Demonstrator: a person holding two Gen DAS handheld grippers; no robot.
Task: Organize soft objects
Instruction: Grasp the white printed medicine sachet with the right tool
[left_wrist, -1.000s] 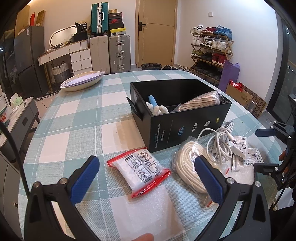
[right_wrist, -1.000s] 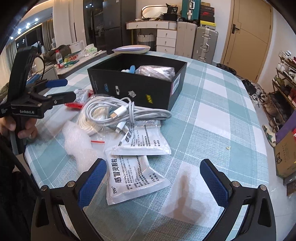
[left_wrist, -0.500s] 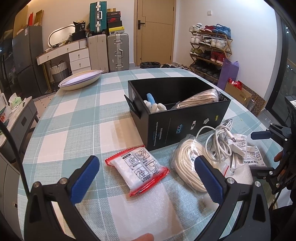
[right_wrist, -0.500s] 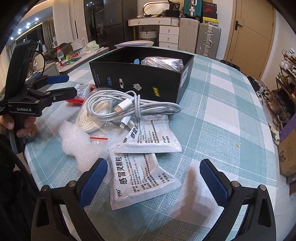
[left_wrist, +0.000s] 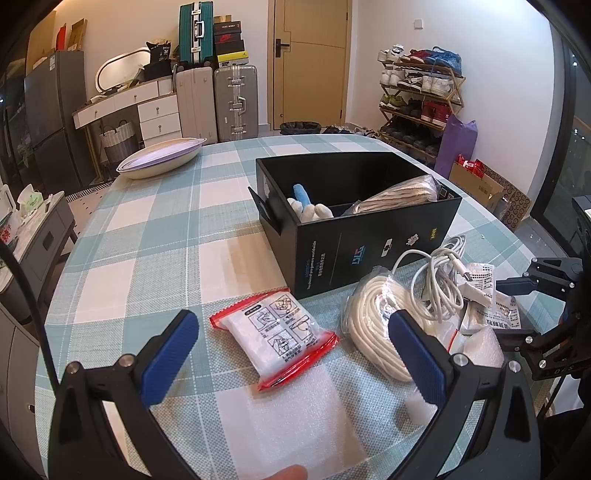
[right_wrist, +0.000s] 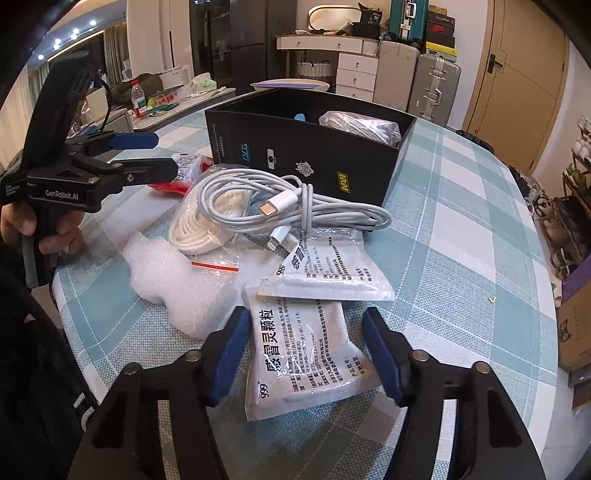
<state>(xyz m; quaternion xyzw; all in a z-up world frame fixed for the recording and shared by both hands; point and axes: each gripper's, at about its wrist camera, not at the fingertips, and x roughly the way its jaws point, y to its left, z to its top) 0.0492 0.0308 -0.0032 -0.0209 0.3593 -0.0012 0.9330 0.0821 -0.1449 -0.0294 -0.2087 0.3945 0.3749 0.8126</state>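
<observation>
The right gripper (right_wrist: 303, 354) is pointing down at the near sachet (right_wrist: 306, 358), its jaws having just been closing in around it. The left blue pad (right_wrist: 231, 354) is lying against the sachet's left edge, while the right pad is sitting just off the right edge with a sliver of cloth showing between, so the sachet is sitting between the pads, not yet pinched. A second sachet (right_wrist: 328, 266) is overlapping its far end, and a coiled white cable (right_wrist: 288, 206) is lying partly across that one, in front of the black box (right_wrist: 306, 155).

The left gripper (left_wrist: 291, 347) is hovering with its jaws spread wide and gripping nothing. Under it a red-edged packet (left_wrist: 275, 338) is lying flat on the checked tablecloth (left_wrist: 147, 236), just beside a bagged rope coil (left_wrist: 376, 325). A sheet of white foam (left_wrist: 295, 417) is lying at the near table edge, and a lump of bubble wrap (right_wrist: 166, 280) is sitting left of the sachets.

Inside the box a white-and-blue soft toy (left_wrist: 308, 206) is resting in the left part and a clear-bagged bundle (left_wrist: 399, 194) in the right part. A hand (right_wrist: 40, 229) is holding the left gripper's grip.
</observation>
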